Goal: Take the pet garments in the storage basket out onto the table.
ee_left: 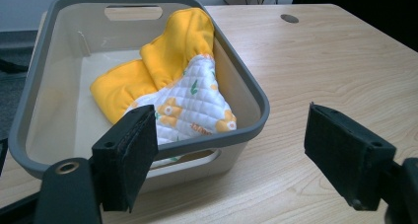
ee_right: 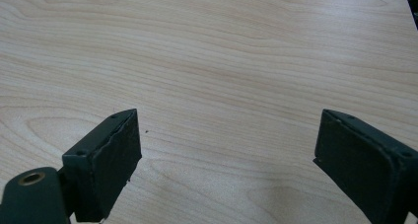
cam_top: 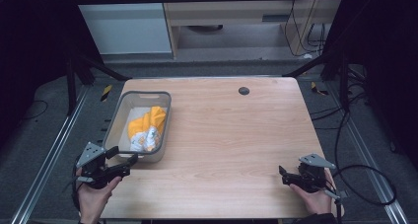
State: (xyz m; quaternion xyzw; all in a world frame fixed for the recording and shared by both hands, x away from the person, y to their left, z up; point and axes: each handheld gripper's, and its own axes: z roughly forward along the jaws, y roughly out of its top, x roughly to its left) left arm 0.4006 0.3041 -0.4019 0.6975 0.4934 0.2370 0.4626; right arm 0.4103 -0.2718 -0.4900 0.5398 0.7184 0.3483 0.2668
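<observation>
Both tongs gape wide and empty: left tongs (ee_left: 229, 157) near the basket (ee_left: 256, 105), right tongs (ee_right: 226, 169) over bare table (ee_right: 222, 61).

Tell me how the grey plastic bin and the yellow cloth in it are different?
The grey plastic bin is stiff, with straight walls and handle slots; the yellow quilted cloth is soft and crumpled. The bin is one plain colour; the cloth has a white side printed with flowers. The bin stands on the wooden table; the cloth lies inside the bin, leaning against one wall. Both sit near the left gripper, whose jaws are open and touch neither.
</observation>
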